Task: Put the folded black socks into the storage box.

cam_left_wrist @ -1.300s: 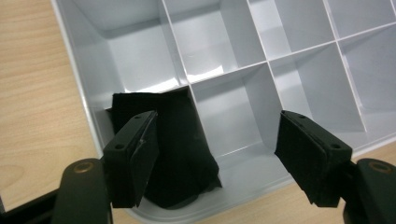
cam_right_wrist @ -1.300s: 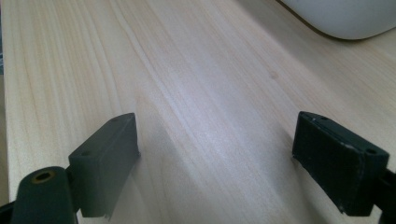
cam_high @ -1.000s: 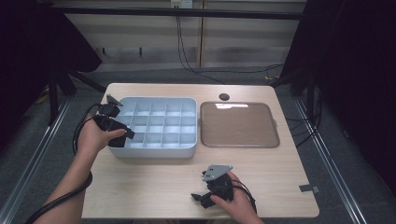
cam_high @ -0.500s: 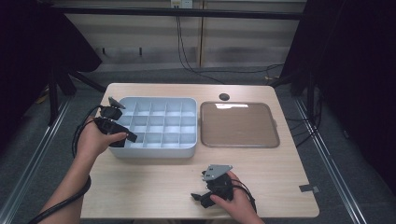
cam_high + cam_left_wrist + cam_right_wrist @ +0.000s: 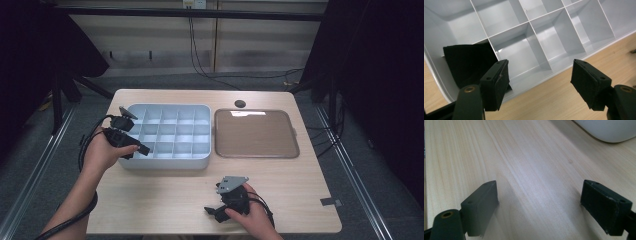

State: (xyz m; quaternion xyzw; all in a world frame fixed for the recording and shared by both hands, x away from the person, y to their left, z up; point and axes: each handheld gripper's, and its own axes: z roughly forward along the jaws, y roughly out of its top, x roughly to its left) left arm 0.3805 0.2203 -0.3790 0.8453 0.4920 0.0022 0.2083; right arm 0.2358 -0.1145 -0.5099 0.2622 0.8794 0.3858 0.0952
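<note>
A pale blue-grey divided tray (image 5: 165, 162) sits on the left half of the wooden table. A hand holds my left gripper (image 5: 134, 142) over the tray's front left corner. In the left gripper view its jaws (image 5: 541, 80) stand open with nothing between them, above the tray's front wall (image 5: 564, 67). A flat black piece (image 5: 466, 62) lies in the corner compartment, partly hidden behind one jaw. My right gripper (image 5: 212, 210) rests low near the table's front edge, pointing left. Its jaws (image 5: 546, 205) are open over bare wood.
A shallow brown tray (image 5: 256, 134) lies to the right of the divided tray. A small dark round spot (image 5: 240, 103) marks the table behind it. The divided tray's rounded corner (image 5: 609, 130) shows ahead of the right gripper. Cables trail from both grippers.
The left gripper has edged slightly to the right at the tray's front left corner. The right gripper has kept still.
</note>
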